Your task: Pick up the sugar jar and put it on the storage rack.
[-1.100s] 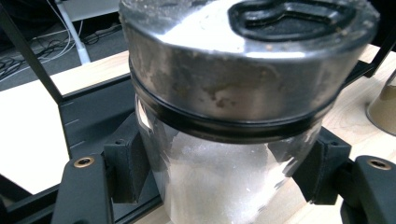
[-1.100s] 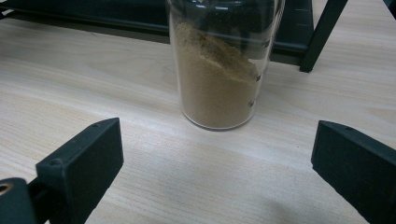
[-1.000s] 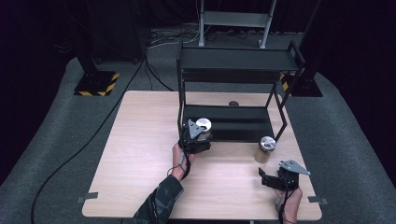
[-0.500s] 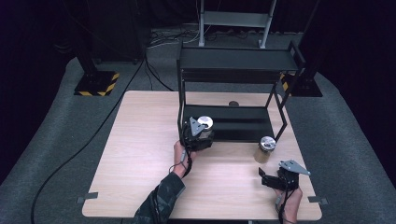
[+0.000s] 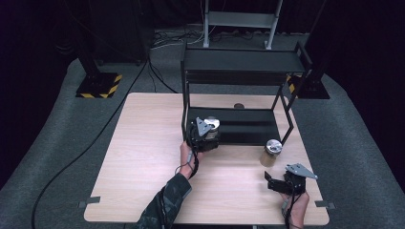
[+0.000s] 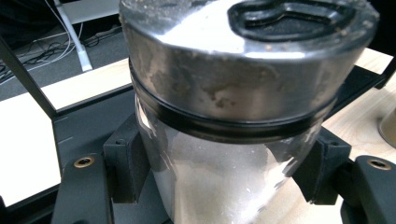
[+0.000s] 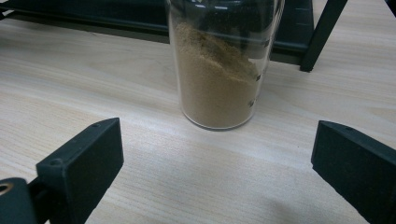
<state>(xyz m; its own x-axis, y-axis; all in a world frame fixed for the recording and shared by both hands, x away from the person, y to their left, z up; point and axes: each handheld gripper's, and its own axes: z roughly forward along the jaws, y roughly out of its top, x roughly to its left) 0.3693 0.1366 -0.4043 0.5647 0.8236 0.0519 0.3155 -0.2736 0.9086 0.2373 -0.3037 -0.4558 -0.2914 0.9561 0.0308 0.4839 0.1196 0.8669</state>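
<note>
High view: 1 wooden table (image 5: 143, 157) carries 1 black 2-tier rack (image 5: 241, 64), and 2 jars with metal lids are in sight. The left gripper (image 5: 204, 136) sits at the rack's near left corner, clamped on the first jar (image 5: 211, 125), which stands at the front edge of the lower shelf (image 5: 248, 129). The second jar (image 5: 271, 151), holding brown powder, stands on the table just in front of the rack's near right leg. The right gripper (image 5: 274, 183) rests low on the table near the person's edge, pointing toward that second jar but apart from it. 1 small dark round object (image 5: 239, 106) lies on the table behind the rack; what it is cannot be told.

Left gripper view: 1 jar (image 6: 233, 116) sits close up, its 2 black pads (image 6: 123, 163) pressing the glass wall from either side just below the metal lid (image 6: 243, 51). The lid has a black rubber ring and a dark recessed shape on top, details the high view does not give. The glass is frosted with pale dust; the rack shelf lies under it.

Right gripper view: the 2 jaws stand wide apart with nothing between them. 1 jar (image 7: 219, 70) of tan powder stands ahead on the wood, untouched, the powder heaped on a slant. The rack's leg (image 7: 322, 32) rises just behind it.
</note>
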